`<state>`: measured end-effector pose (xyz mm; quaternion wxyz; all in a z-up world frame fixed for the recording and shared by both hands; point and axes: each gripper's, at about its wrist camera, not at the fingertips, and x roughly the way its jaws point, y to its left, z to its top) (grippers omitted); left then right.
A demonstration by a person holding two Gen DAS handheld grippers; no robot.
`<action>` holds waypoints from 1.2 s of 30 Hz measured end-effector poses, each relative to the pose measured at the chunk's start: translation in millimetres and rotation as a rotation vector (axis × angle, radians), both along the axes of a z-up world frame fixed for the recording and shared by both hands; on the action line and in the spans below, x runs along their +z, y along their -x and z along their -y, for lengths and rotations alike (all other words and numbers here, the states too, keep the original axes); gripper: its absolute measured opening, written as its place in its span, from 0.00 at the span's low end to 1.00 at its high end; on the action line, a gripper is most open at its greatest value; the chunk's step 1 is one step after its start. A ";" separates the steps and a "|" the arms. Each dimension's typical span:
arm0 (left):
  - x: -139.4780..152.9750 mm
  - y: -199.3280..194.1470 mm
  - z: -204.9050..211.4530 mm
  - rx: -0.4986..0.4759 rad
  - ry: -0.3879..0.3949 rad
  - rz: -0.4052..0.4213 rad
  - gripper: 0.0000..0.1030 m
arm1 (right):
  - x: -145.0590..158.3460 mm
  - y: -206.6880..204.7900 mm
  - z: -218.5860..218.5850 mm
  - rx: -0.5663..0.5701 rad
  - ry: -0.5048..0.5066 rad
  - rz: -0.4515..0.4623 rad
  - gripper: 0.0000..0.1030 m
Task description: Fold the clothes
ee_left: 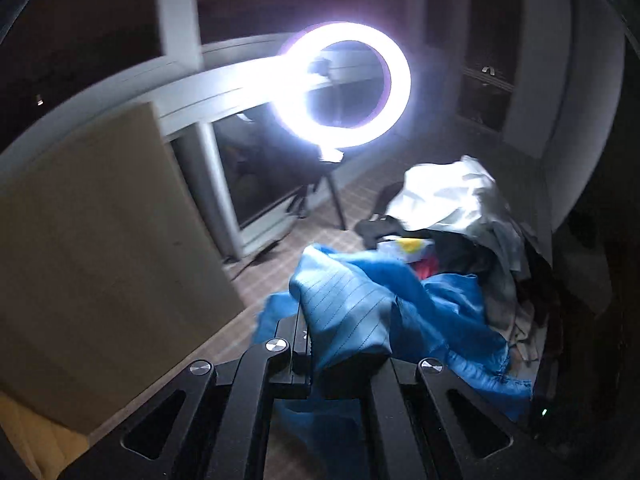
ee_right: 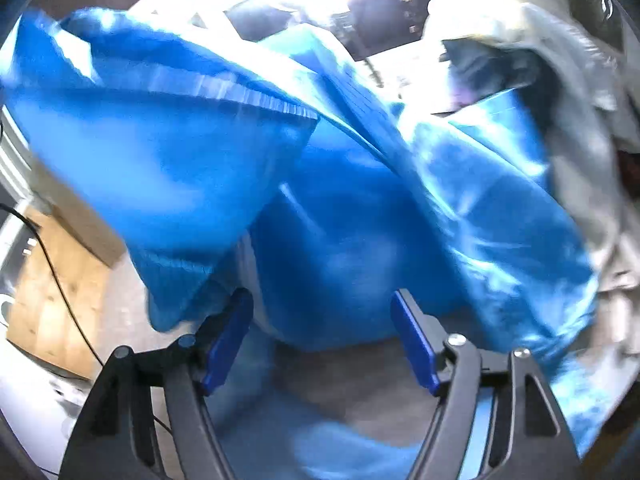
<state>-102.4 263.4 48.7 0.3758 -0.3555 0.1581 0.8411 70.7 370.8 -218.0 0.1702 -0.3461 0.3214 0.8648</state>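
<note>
Your left gripper [ee_left: 344,344] is pinching the blue garment [ee_left: 360,300], lifted w/ cloth draping over its fingers. Your right gripper [ee_right: 320,340] stands spread, nothing betw. its blue pads [ee_right: 414,344], blue cloth just ahead. Behind lies a clothes pile [ee_left: 460,216], beside a ring light [ee_left: 344,84].

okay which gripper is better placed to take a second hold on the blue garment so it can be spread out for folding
Right, probably. The left gripper is already shut on the blue garment, so it is taken. The right gripper stands open with nothing between its pads, and the cloth hangs just beyond them in its view.
</note>
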 end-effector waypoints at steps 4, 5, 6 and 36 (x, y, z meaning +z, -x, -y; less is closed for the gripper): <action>-2.3 4.9 3.5 0.019 0.006 0.013 0.01 | 9.6 20.3 53.9 0.065 -0.050 -0.067 0.72; -3.4 3.1 3.2 0.017 0.003 0.013 0.01 | 12.7 25.3 67.9 0.068 -0.104 -0.069 0.75; -4.6 1.2 2.9 0.015 0.000 0.014 0.01 | 14.3 31.2 76.9 0.068 -0.139 -0.064 0.78; 229.1 -240.6 154.7 0.249 -0.329 -0.392 0.01 | 405.6 -87.9 -31.8 0.378 -0.830 -0.512 0.06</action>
